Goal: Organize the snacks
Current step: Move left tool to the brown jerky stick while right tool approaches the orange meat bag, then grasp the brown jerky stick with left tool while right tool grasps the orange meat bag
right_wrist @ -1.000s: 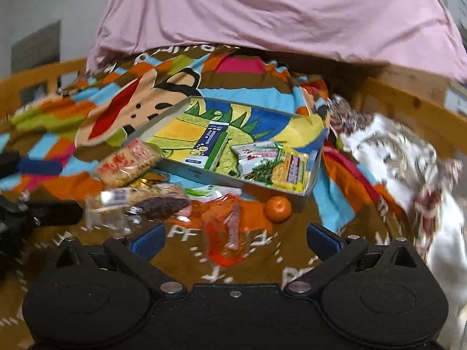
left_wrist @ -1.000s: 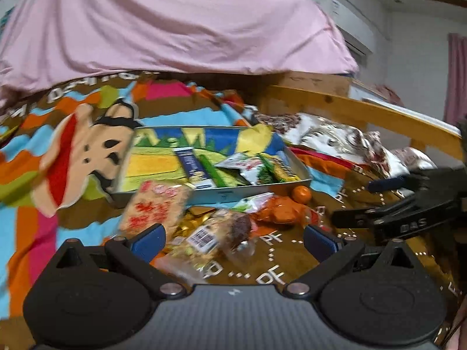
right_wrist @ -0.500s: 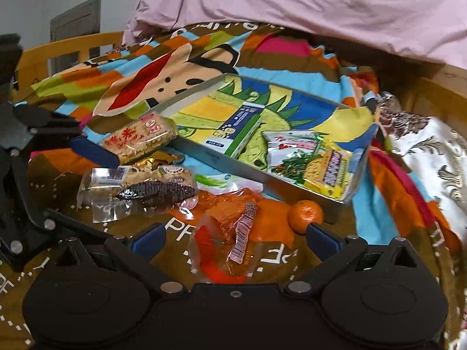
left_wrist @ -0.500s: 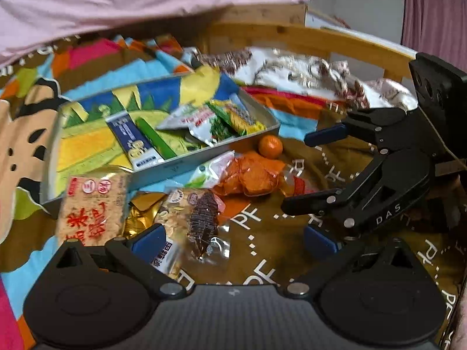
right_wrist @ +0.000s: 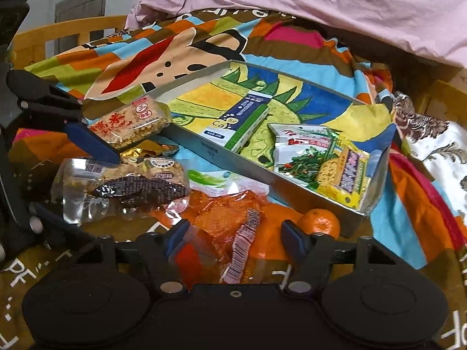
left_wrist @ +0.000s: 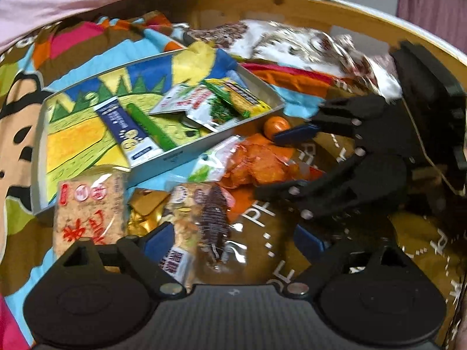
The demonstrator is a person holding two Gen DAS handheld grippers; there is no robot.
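Observation:
A shallow metal tray (right_wrist: 242, 172) (left_wrist: 41, 134) with a bright drawing inside holds a blue-and-white box (right_wrist: 242, 119), a green-and-white packet (right_wrist: 303, 151) and a yellow packet (right_wrist: 344, 175). Loose snacks lie in front of it: a rice cracker pack (right_wrist: 128, 125) (left_wrist: 87, 207), a clear bag with a dark snack (right_wrist: 131, 186) (left_wrist: 204, 221), an orange packet (right_wrist: 230, 233) (left_wrist: 259, 160) and a tangerine (right_wrist: 319, 223) (left_wrist: 275, 125). My right gripper (right_wrist: 236, 239) is open, its fingers on either side of the orange packet. My left gripper (left_wrist: 233, 240) is open around the clear bag.
Everything lies on a colourful cartoon blanket (right_wrist: 175, 43) on a bed. A pink quilt (right_wrist: 321, 5) is heaped behind the tray. A wooden bed rail (left_wrist: 321, 11) runs along the far side. A patterned cloth (right_wrist: 432, 134) lies right of the tray.
Both grippers have moved forward and down toward the loose snacks. The right gripper's fingers have narrowed around the orange packet. The left gripper has come over the clear bag.

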